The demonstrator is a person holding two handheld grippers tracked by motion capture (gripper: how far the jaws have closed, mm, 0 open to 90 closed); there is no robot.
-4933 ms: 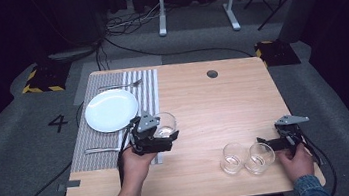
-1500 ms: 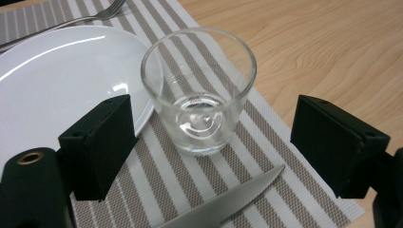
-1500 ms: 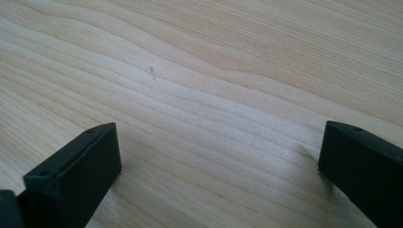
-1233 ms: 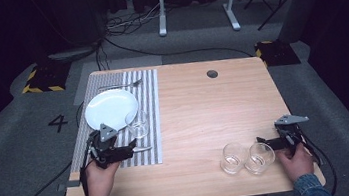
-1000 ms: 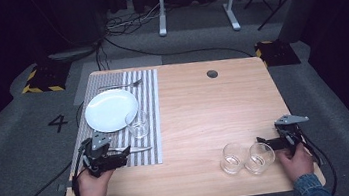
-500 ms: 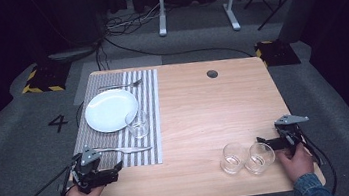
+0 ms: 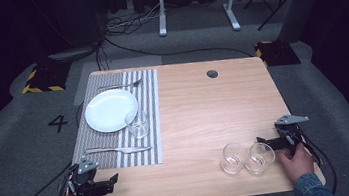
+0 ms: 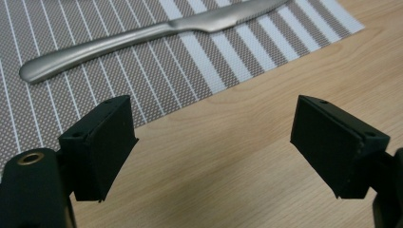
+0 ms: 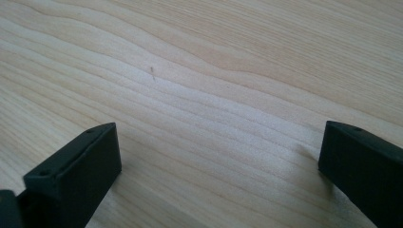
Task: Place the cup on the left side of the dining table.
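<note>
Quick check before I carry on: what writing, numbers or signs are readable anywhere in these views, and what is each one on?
"4": a dark numeral on the grey floor left of the table, seen in the high view at.
Yellow-and-black hazard stripes, a marking without words, on the dark floor block beyond the table's far left corner.
No lettering can be read on the plate, glasses, cutlery or grippers.

The bench [image 7: 204, 109] is of light wood with a fine grain and has a dark round spot [image 7: 212, 73] at its 12 o'clock side. The placemat [image 7: 151, 111] has grey and white stripes. On it, the plate [image 7: 108, 111] is white, the knife [image 8: 142, 33] and the fork [image 7: 120, 86] are silver, and the glass [image 7: 138, 124] is clear. Two more clear glasses [image 7: 247, 158] stand at 4 o'clock. Both tongs, left [image 8: 214, 147] and right [image 9: 218, 175], are black. The floor [image 7: 17, 147] is grey, with a black "4" [image 7: 58, 123].
</note>
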